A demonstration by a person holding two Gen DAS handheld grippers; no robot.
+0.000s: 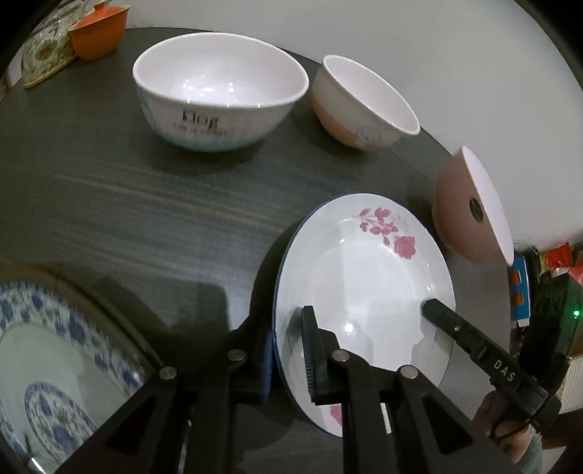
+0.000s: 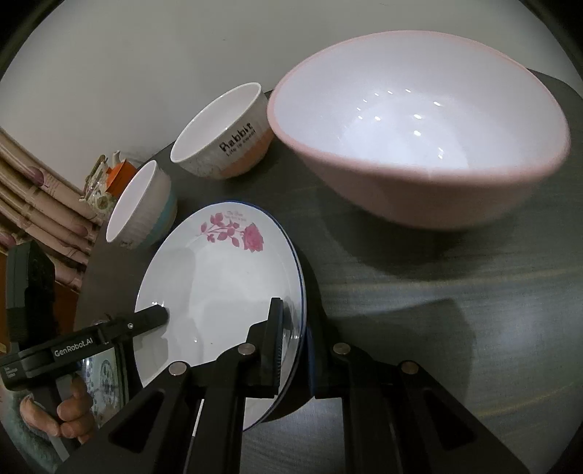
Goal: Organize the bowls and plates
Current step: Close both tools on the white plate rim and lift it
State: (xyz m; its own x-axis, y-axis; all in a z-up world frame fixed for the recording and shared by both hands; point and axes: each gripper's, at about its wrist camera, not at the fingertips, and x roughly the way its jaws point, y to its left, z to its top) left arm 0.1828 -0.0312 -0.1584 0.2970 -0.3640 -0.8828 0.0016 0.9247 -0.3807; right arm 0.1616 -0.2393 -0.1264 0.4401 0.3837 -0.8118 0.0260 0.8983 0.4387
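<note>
Plates first: a white plate with pink roses [image 1: 364,277] is held tilted above the dark counter [image 1: 145,204], near its right edge, and a thin blue rim showing just behind its edge suggests a second plate stacked under it, though I cannot tell for certain. Both tongs are clamped on that rose plate — the left tongs [image 1: 288,350] grip its near rim, one finger on the white face and the other behind, while the right tongs [image 2: 291,350] pinch the opposite rim the same way. In the left wrist view the right tool reaches in from the lower right, its tip resting on the plate's face. One more plate, patterned in blue and white [image 1: 47,364], lies at the counter's near left corner. Bowls number three: a white bowl with a teal base and dark lettering [image 1: 218,91] toward the far edge, a smaller white-and-orange bowl [image 1: 360,105] just beside it to the right, printed "Rabbit" in the right wrist view, and a large pink bowl [image 2: 419,127] standing at the right edge, white inside. At the far left corner sit an orange lidded cup [image 1: 98,34] and a floral dish [image 1: 47,51] — touching, as far as the blur allows. A person's hand [image 2: 69,412] holds the left tool's handle.
</note>
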